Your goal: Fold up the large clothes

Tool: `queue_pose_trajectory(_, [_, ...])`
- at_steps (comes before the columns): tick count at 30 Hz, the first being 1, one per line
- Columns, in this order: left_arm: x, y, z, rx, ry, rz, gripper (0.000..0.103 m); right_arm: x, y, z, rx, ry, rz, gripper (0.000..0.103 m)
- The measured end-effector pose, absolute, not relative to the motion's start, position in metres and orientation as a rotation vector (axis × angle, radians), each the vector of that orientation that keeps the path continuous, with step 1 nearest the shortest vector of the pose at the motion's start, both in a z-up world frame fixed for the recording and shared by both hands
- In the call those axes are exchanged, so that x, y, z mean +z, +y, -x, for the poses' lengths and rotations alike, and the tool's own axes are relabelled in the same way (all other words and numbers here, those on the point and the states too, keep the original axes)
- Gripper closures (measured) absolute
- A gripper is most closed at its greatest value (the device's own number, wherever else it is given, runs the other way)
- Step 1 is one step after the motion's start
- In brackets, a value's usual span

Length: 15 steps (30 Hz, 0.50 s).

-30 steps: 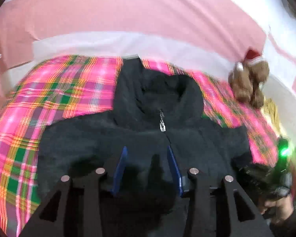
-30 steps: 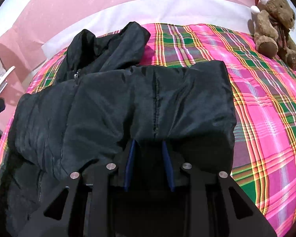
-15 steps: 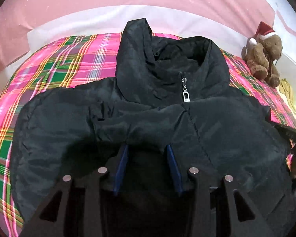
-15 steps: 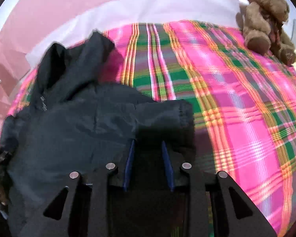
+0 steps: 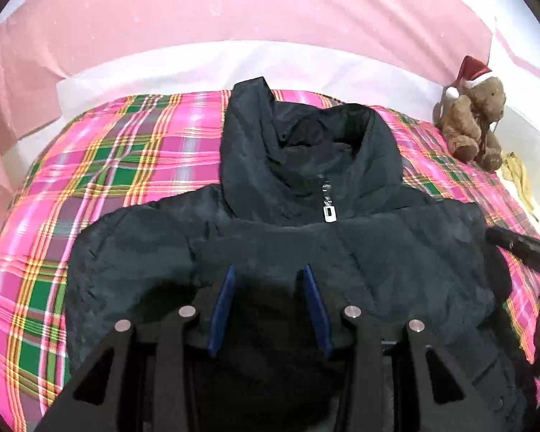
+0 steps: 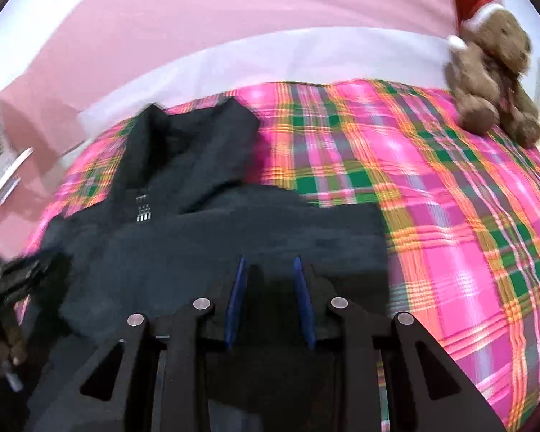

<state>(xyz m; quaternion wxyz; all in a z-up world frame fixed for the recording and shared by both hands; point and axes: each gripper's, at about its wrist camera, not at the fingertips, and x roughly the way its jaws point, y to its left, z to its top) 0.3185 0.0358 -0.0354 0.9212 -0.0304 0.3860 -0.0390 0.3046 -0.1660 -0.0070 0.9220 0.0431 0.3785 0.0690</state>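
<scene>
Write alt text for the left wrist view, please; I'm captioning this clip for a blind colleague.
A black puffer jacket lies zipped, collar up, on a pink plaid bedspread, its near edge pinched in the left gripper between blue fingers. A brown teddy bear in a Santa hat sits at the far right.

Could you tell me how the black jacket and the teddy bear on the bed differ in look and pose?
The black jacket is smooth, dark and spread flat; the teddy bear is brown, furry and sits upright. The jacket covers much of the plaid blanket, while the bear takes up only a far corner. The jacket has a silver zipper pull; the bear wears a red Santa hat. Both rest on the blanket.
</scene>
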Motion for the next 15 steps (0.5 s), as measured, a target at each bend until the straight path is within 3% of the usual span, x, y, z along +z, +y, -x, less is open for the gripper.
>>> queue_pose_trajectory(9, [-0.077, 0.045, -0.331, -0.076, 0.837, 0.096, 0.059, -0.071, -0.120, -0.327, 0.147, 0.862, -0.020, 0.074])
queue_pose_trajectory(15, [-0.043, 0.056, -0.320, -0.097, 0.818, 0.116, 0.059, -0.037, -0.127, -0.320, 0.158, 0.855, -0.056, 0.074])
